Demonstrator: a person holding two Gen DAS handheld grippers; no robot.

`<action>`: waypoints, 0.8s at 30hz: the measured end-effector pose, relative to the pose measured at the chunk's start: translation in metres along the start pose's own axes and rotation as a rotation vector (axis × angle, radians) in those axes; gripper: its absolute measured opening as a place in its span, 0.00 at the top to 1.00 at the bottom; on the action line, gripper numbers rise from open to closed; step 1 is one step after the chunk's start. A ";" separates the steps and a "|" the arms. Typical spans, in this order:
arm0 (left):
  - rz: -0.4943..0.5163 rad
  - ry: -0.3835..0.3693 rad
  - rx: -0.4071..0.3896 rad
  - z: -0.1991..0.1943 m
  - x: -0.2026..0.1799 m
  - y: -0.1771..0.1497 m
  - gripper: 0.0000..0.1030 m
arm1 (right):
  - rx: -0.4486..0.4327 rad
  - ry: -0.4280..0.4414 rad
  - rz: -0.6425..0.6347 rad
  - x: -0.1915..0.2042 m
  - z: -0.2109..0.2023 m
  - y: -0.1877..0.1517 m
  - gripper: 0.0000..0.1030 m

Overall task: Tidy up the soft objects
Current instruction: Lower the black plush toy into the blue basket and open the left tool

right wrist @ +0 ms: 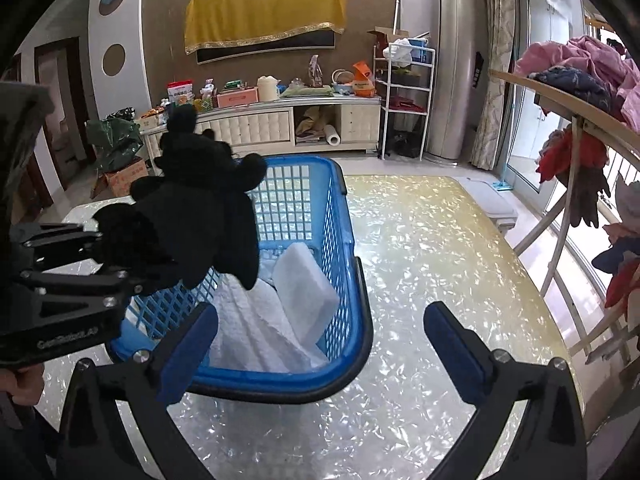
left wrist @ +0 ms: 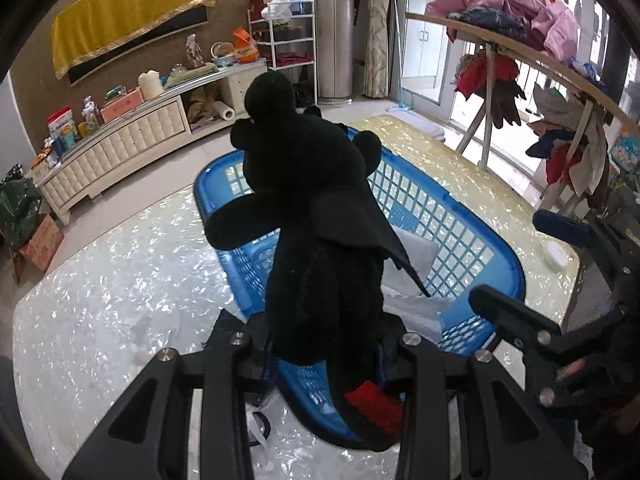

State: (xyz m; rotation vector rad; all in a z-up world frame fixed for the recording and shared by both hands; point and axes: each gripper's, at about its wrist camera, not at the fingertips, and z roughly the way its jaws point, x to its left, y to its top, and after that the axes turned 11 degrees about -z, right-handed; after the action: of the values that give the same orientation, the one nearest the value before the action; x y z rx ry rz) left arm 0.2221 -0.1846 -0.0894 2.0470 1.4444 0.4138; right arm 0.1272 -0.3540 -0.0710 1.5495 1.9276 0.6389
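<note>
Right now your left gripper (left wrist: 320, 344) pinches one black plush toy (left wrist: 312, 200) by its lower body, holding it upright over the near-left part of the one blue basket (right wrist: 344, 216). Your right gripper (right wrist: 320, 344) stands spread wide with nothing between its blue-padded fingers (right wrist: 452, 344), just short of the basket's near rim. Inside the basket you have one white foam block (right wrist: 304, 292) leaning on the right wall and white quilted cloth (right wrist: 256, 332) across the floor (a red item (left wrist: 376, 404) shows at the near end, what it is I cannot tell). On the pearly tabletop (right wrist: 432, 248) the right side lies open to its far edge; one small white round object (left wrist: 555, 255) sits near that side.
</note>
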 end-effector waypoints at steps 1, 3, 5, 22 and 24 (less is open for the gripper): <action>0.011 0.009 0.013 0.004 -0.002 0.001 0.67 | 0.007 -0.006 0.001 0.000 0.002 -0.001 0.00; 0.033 0.013 0.023 0.011 -0.004 0.004 0.67 | 0.019 -0.004 0.006 -0.001 0.003 -0.003 0.00; 0.054 0.022 0.032 0.019 -0.008 0.006 0.67 | 0.020 -0.002 0.016 -0.003 0.004 -0.004 0.00; 0.089 0.053 0.102 0.045 -0.014 0.010 0.59 | 0.024 0.011 0.033 -0.007 0.013 -0.008 0.00; 0.093 0.060 0.096 0.045 -0.016 0.009 0.56 | 0.025 0.013 0.032 -0.008 0.013 -0.009 0.00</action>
State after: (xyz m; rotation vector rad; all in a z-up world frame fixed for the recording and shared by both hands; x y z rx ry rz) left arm 0.2483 -0.2142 -0.1176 2.2023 1.4331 0.4557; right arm 0.1312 -0.3634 -0.0848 1.5989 1.9307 0.6423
